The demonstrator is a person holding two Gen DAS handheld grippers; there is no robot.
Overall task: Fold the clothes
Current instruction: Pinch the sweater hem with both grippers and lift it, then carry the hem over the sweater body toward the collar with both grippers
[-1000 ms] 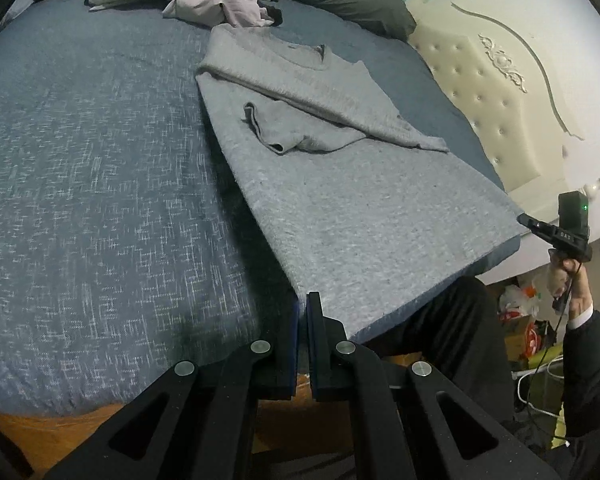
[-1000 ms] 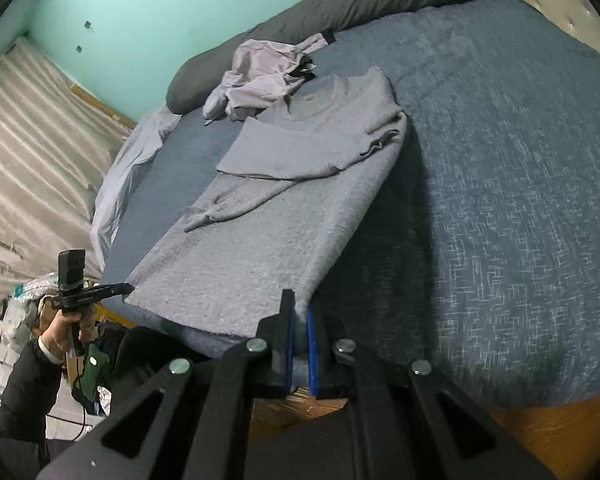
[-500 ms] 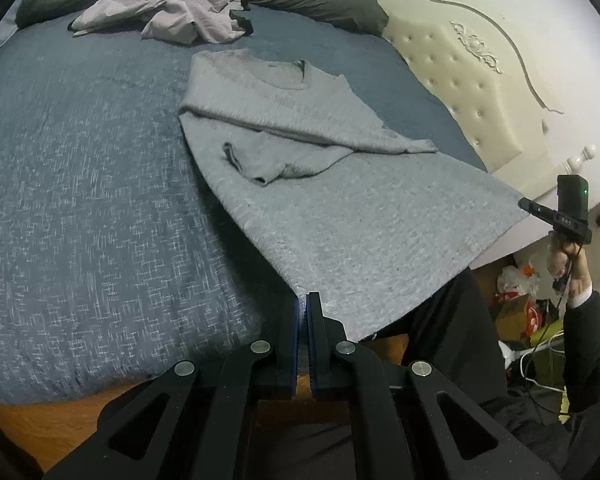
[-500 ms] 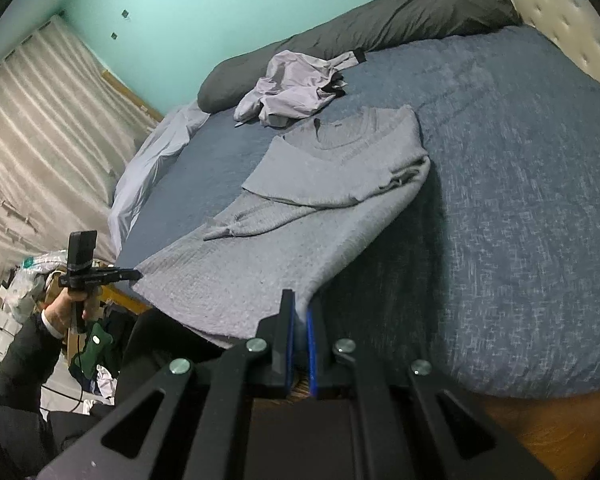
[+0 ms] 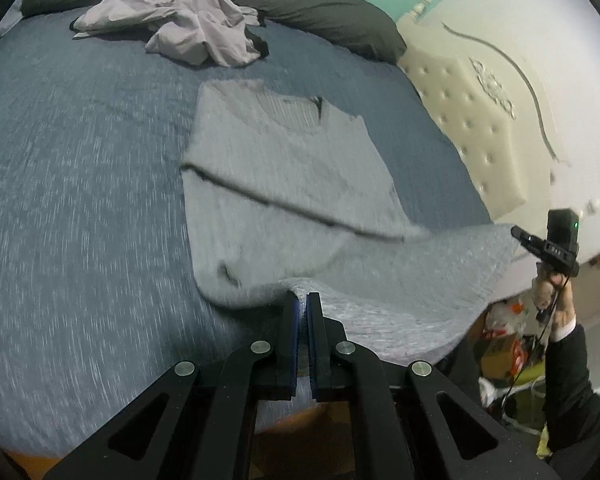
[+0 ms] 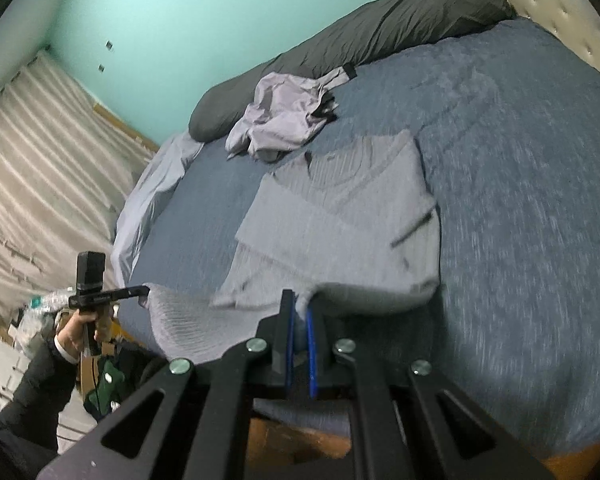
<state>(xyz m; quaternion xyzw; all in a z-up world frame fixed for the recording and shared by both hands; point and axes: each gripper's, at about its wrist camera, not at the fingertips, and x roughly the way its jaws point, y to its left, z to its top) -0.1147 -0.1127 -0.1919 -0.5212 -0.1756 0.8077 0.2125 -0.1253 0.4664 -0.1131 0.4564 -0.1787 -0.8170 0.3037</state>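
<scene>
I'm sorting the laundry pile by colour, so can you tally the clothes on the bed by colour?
Grey: 1, the grey sweater, its hem corners pinched by the left hand-held gripper and the right hand-held gripper.
Pale lilac: 1, the crumpled garment near the dark pillow.
Total: 2
</scene>
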